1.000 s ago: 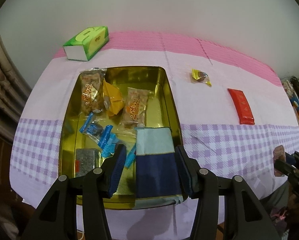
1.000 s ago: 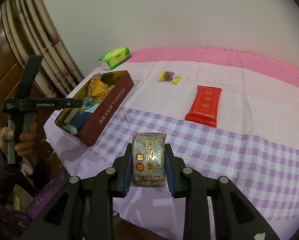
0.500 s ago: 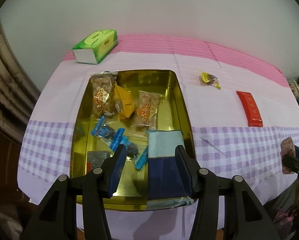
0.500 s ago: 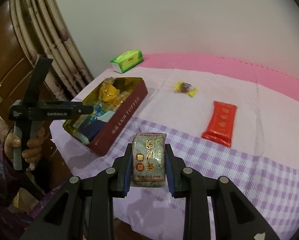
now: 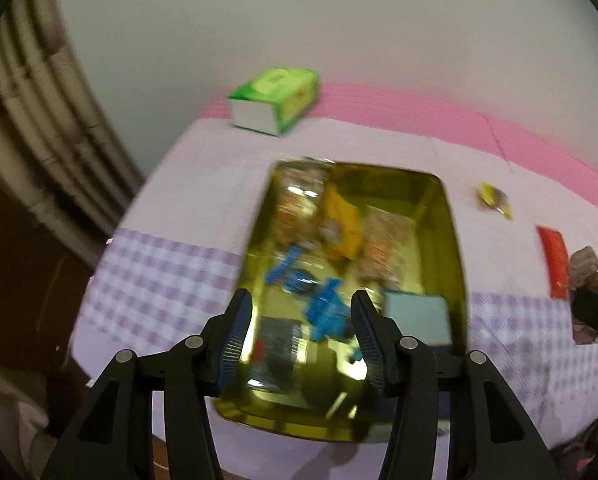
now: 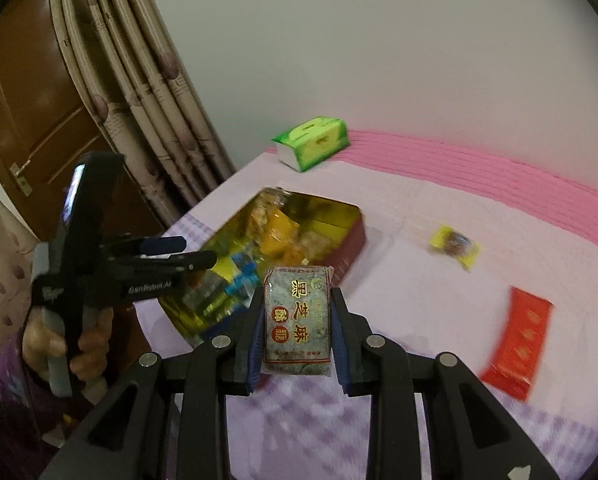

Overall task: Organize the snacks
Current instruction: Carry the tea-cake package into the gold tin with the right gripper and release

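A gold-lined tin with dark red outer walls stands on the table, filled with several wrapped snacks, blue candies and a blue box. My left gripper is open and empty, hovering above the tin's near end. My right gripper is shut on a grey sesame snack pack, held above the table just right of the tin; it shows at the right edge of the left wrist view.
A red snack bar and a yellow wrapped candy lie on the pink and purple checked cloth right of the tin. A green tissue box stands at the back. Curtains and a wooden door are on the left.
My left gripper has swung left, off the blue box and over the tin's middle. My right gripper has carried the sesame pack closer to the tin.
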{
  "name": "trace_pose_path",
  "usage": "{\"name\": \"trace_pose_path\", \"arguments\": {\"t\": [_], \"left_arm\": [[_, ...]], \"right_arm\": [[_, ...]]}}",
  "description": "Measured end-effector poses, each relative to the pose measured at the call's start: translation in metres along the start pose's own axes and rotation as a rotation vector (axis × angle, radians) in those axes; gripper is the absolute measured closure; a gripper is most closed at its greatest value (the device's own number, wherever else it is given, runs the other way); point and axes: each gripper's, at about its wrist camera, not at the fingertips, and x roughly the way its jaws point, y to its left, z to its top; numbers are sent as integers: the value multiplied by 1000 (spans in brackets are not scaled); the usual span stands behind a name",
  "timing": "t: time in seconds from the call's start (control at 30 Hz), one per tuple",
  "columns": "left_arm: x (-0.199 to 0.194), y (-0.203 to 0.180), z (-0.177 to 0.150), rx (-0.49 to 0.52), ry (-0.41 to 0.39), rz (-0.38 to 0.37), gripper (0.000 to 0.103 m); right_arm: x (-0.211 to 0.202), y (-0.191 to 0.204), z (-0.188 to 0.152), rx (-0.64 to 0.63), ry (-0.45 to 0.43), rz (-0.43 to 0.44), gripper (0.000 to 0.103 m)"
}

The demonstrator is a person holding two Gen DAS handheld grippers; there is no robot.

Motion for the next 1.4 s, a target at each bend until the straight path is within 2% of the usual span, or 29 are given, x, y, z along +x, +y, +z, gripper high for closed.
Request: {"name": "trace_pose_path", "arguments": {"t": [0.17,0.4,0.53,0.8,1.0,1.17,1.33,1.4], "left_arm": [[1,12,4,-31,-20,72,41],[7,10,4,-12,-3,82,40],[9,7,3,-3,2,95,36],[13,7,3,-1,16,98,35],[16,7,2,4,24,95,35],[15,4,0,16,24,99,35],[14,0,0,32,22,104,35],[13,-2,-1,39,22,104,35]], "right_arm": [[44,8,24,2,35,51,76],[100,8,42,-20,105,35,76],[120,-2,47,6,127,21,76],[142,-12,56,68,130,30,73],[135,-11,60,81,87,37,71],[107,-15,53,109,21,51,65],[65,-25,31,135,-44,19,54],[44,-32,14,145,-63,-19,48]]}}
